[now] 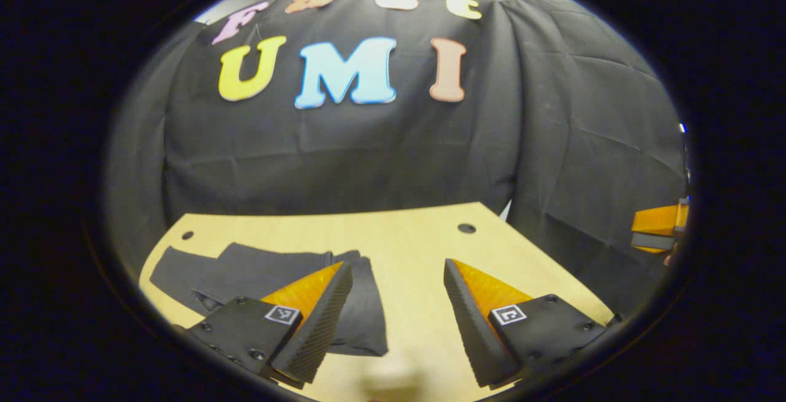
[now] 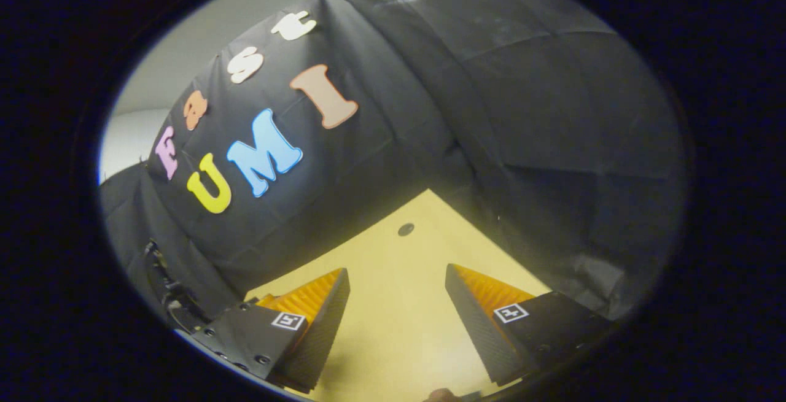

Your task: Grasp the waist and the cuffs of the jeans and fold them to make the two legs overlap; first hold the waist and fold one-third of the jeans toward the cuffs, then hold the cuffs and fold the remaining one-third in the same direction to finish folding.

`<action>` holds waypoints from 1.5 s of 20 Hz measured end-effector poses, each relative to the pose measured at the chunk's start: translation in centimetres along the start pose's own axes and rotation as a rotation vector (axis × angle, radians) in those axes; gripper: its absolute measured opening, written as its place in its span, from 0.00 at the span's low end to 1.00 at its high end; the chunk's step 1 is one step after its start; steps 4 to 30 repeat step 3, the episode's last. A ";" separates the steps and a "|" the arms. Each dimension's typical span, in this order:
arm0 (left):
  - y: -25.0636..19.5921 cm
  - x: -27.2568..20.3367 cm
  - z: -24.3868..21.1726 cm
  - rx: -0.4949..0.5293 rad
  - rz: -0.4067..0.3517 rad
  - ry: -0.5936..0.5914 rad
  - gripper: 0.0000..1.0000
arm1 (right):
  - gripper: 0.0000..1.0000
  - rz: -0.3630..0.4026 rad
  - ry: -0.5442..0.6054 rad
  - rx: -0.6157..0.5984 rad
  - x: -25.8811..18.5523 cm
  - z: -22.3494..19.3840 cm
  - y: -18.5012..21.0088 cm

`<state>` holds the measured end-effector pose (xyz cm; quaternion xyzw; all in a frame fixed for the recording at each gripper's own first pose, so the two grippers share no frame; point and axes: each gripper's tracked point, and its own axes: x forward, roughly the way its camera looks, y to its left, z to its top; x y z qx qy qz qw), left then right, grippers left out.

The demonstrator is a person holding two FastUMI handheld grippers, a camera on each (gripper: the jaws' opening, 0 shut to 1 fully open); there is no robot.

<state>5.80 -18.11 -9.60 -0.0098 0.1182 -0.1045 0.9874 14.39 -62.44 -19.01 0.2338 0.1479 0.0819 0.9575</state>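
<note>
- Black draped cloth point(image 1: 368, 162) backs the booth; pale wooden tabletop point(image 1: 417, 248) in front of it, with small dark round holes near its far corners point(image 1: 466, 228).
- Dark, flat-lying jeans point(image 1: 270, 273) sit on the left part of the table in the left gripper view, near the left edge; which end is waist and which is cuffs — cannot tell from here.
- Left gripper point(image 1: 398, 322): jaws wide open, nothing between them, held above the table just right of the jeans; one finger overlaps the cloth in view, contact unclear.
- Right gripper point(image 2: 398, 322): jaws wide open, empty, over bare tabletop point(image 2: 399, 328) near the far right corner, well apart from the jeans.
- A bit of the other gripper point(image 1: 660, 227) shows at the far right of the left gripper view.
- Handling, judged: denim looks soft and floppy but fairly heavy, likely to sag and drag — pinch through the thick waistband edge and the hem of the cuffs, one gripper at each.
- Writing: no brand or label on the jeans readable; small square black-and-white marker tags point(image 1: 282, 314) on the gripper fingers, no text.
</note>
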 end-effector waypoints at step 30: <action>-4.2 -2.5 3.3 0.006 0.096 -0.204 0.96 | 0.95 -0.036 -0.123 -0.145 0.4 3.1 -5.3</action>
